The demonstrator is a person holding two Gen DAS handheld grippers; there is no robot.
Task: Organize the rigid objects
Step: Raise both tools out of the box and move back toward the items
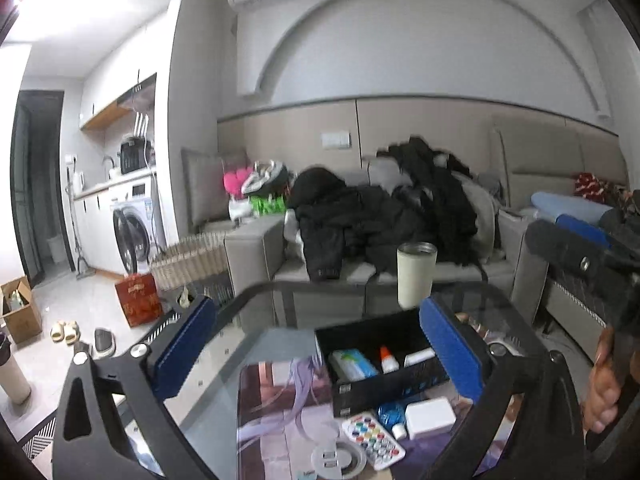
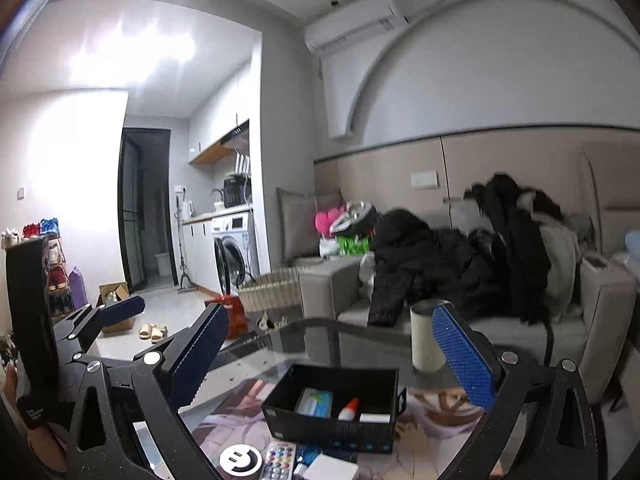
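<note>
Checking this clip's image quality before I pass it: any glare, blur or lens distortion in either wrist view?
Left wrist view: ceiling light blown out at top left, wall arch bent by the fisheye, jackets on the sofa smeared, black box fairly sharp. Right wrist view: bright glare on the left wall and ceiling, jackets again blurred, glass table reflective, dark corners around the image.

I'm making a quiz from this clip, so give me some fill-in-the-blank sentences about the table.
The glue bottle with the orange cap stands inside the ____ organizer box.
The remote has ____ buttons.
Both hand-held grippers, left and right, are ____.
The cream tumbler stands ____ the box.

Answers: black; colorful; open; behind
</note>
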